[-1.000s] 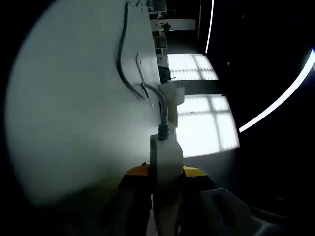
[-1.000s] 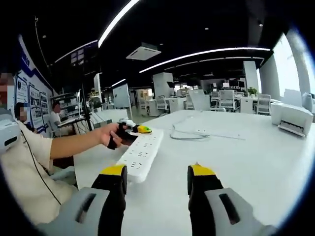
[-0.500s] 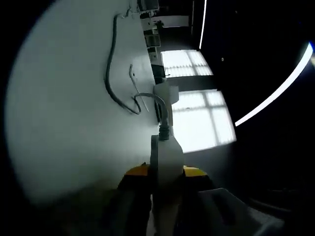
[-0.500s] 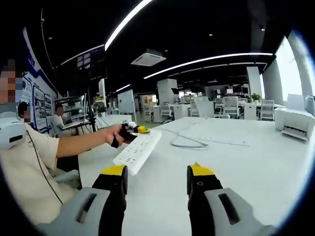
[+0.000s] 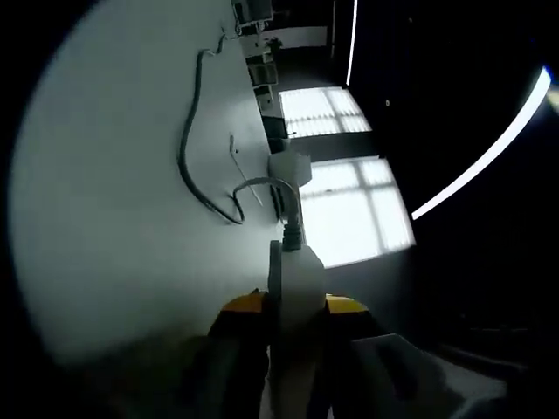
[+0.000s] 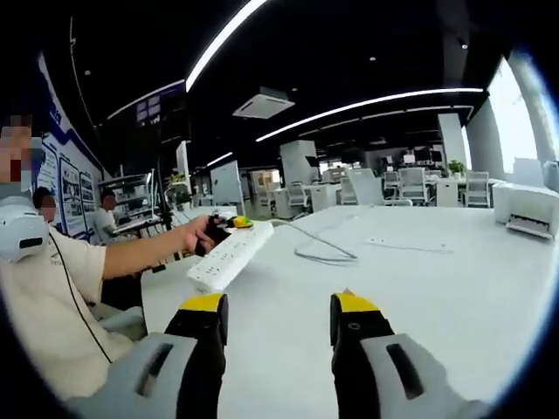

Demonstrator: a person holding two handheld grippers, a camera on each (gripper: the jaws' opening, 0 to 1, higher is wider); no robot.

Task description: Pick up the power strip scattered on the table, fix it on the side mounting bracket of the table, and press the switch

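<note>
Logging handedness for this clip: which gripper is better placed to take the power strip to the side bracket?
Left. The left gripper is shut on the power strip, lifted off the table; the right gripper is open with nothing between its jaws.

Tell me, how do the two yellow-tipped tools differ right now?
The left tool is shut on the power strip, held above the table; the right tool is open and holds nothing. The left tool's jaws press the strip's end near the cable; the right tool's jaws stand apart. Both have yellow tips.
</note>
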